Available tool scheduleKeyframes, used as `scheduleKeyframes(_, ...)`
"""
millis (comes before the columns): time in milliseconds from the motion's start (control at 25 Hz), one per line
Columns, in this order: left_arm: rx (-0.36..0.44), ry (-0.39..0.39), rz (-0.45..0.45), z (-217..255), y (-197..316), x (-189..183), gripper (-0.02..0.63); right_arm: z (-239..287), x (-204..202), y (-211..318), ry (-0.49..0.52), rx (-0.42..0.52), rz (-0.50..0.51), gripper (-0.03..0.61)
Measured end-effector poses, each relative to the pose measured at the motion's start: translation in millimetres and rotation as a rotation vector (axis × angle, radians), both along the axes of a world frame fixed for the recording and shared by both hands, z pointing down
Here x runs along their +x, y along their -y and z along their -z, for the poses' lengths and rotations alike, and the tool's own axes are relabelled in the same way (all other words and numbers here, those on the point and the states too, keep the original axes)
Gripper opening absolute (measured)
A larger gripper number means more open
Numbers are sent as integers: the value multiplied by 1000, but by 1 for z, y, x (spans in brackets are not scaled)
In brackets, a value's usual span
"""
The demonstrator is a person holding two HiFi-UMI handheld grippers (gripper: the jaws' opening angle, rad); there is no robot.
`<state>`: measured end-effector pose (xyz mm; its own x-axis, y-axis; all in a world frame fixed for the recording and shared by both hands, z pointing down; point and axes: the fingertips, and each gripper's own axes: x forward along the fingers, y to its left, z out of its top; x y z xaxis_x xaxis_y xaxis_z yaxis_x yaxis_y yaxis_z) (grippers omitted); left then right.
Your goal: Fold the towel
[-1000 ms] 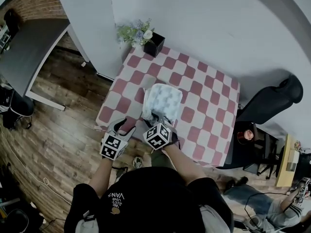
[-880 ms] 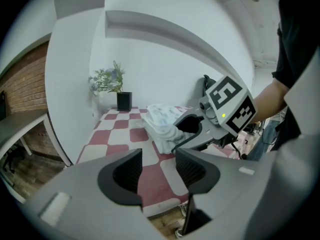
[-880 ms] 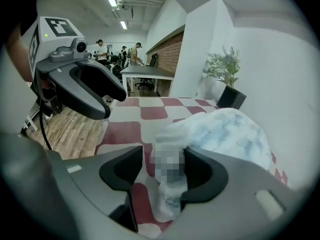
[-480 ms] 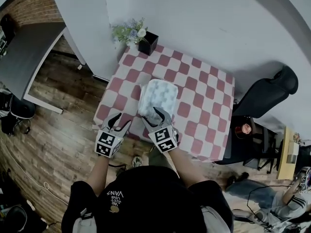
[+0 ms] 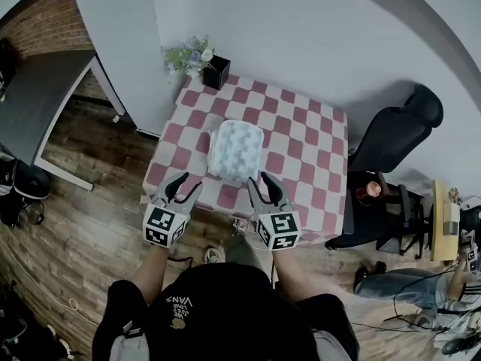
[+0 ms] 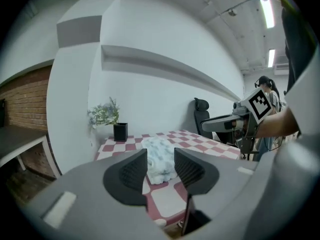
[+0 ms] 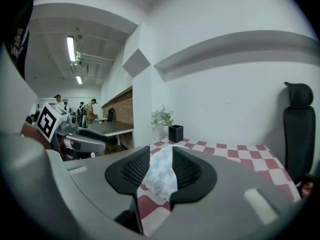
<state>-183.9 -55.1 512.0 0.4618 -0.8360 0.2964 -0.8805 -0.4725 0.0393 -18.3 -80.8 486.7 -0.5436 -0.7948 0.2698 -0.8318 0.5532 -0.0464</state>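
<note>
Pulling back off the folded towel (image 5: 235, 150), left gripper (image 5: 183, 183) and right gripper (image 5: 264, 180) hang empty, jaws apart, right's just narrowed; folding looks finished.

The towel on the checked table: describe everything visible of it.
The pale blue-white fluffy towel looks like soft terry cloth with a mottled, bumpy pile. It is folded into a compact, thick, round-cornered rectangle and lies flat on the red-and-white checked tablecloth, near the table's middle, its long side running away from the person. Only the cloth touches it.
</note>
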Motion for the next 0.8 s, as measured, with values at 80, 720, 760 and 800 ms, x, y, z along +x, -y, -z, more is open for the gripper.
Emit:
scheduleKeyframes(80,17,-16,-7,8,-9,3,146,10,13,-12,26,14,-39,114)
scheduleKeyframes(720,33,-46,59,28,-69,31,10,17,71,-73,70,-23,-88,5)
scheduleKeyframes(760,31,-48,68,29,-74,35,10,17,75,-77,72,-29,-86,5)
scheduleKeyframes(800,30,-52,76,30,-79,38,9,17,80,-80,74,-35,-83,5)
